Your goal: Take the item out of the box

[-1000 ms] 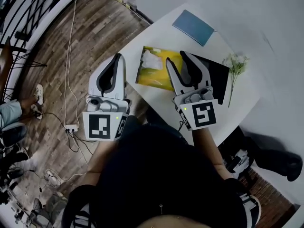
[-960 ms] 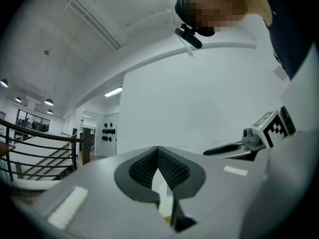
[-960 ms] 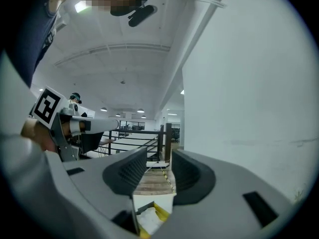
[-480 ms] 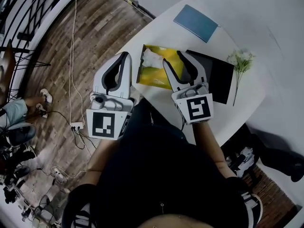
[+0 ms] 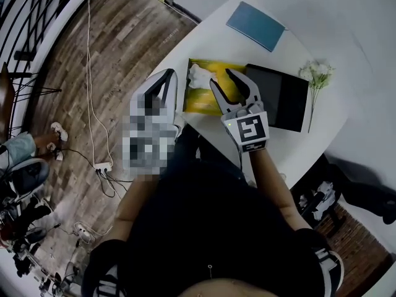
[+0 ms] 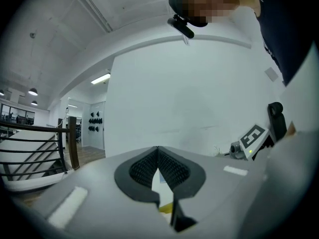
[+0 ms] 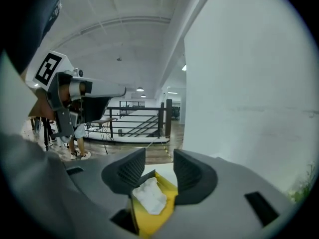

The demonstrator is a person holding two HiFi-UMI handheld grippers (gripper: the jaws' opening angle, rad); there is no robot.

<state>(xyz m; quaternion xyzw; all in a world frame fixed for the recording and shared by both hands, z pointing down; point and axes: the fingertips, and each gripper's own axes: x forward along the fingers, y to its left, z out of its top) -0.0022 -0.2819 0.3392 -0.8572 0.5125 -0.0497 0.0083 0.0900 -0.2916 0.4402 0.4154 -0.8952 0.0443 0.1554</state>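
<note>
White tissue [image 7: 148, 197] pokes up from the slot of the yellow box [image 5: 204, 99]. The box lies flat on the white table [image 5: 297, 147], near the edge on your side, with the black tablet [image 5: 281, 94] just beside it. Your right gripper [image 5: 226, 79] hovers over the box. Its jaws are wide and have just been opening; the tissue shows in the gap below them, untouched. Your left gripper [image 5: 167, 74] is off the table edge, jaws together, empty.

Step looks like the reach. Drop the right straight down, straddle the tuft, pinch low near the slot, pull up. The box is probably light and may lift, so pin it with the left.

Count: one box, one tissue tuft, one tablet, one blue notebook [image 5: 255, 25], one flower sprig [image 5: 317, 76], two grippers.
</note>
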